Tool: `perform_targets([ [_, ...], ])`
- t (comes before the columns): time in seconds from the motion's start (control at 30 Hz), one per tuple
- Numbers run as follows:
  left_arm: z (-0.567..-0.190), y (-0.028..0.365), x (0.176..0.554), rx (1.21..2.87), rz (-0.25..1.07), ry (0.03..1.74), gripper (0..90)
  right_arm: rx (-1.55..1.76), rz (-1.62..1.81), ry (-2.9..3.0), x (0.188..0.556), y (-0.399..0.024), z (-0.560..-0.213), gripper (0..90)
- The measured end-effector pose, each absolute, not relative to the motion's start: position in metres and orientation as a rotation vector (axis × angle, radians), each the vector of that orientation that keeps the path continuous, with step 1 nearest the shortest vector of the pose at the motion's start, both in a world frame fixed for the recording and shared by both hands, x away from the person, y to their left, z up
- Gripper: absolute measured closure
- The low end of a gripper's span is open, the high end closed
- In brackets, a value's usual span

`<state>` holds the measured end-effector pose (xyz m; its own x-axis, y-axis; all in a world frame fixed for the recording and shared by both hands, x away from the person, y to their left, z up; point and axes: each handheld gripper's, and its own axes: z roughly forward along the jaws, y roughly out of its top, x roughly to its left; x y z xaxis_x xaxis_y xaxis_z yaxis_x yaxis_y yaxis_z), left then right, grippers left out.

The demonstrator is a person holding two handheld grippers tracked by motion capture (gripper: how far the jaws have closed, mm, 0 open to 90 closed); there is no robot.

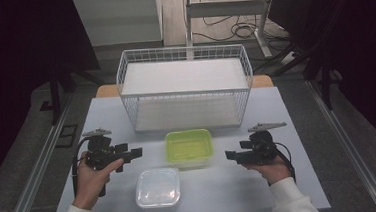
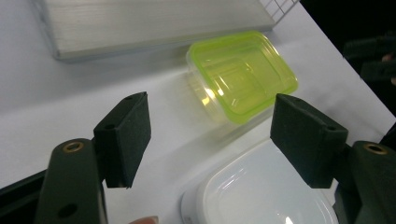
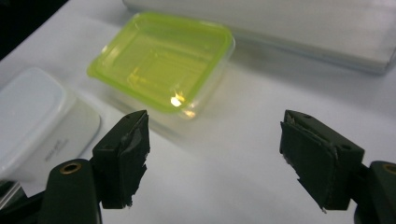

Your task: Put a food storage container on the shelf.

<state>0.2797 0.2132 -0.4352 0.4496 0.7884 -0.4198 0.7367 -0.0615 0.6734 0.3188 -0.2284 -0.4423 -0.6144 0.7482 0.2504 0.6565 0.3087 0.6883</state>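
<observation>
**Tongs wide, both tubs still free**

Your left tongs and right tongs stand wide apart, gripping nothing. Between them, just before the wire basket at the counter's far edge, sits the green tub: empty, lidless, likely light, thin, slippery. Take it by the rim. Nearer you, the white box wears its lid; contents hidden.
</observation>
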Motion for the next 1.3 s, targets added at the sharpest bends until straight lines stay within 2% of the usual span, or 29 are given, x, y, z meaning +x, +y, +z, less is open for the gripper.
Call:
perform_targets([
  [0.2, -0.439, 0.204, 0.296, 1.807, 0.042, 1.337, 28.1, 1.307, 1.232, 2.450, 0.329, -0.217, -0.439, 25.4],
  [0.53, -0.450, 0.175, 0.331, 1.851, -0.110, 1.383, 31.0, 1.356, 1.273, 2.452, 0.344, -0.212, -0.439, 33.4],
  [0.93, -0.473, 0.167, 0.360, 1.807, -0.289, 1.476, 36.2, 1.460, 1.245, 2.503, 0.368, -0.191, -0.454, 39.4],
  [1.3, -0.484, 0.157, 0.369, 1.821, -0.322, 1.494, 40.9, 1.578, 1.230, 2.506, 0.385, -0.188, -0.468, 43.7],
])
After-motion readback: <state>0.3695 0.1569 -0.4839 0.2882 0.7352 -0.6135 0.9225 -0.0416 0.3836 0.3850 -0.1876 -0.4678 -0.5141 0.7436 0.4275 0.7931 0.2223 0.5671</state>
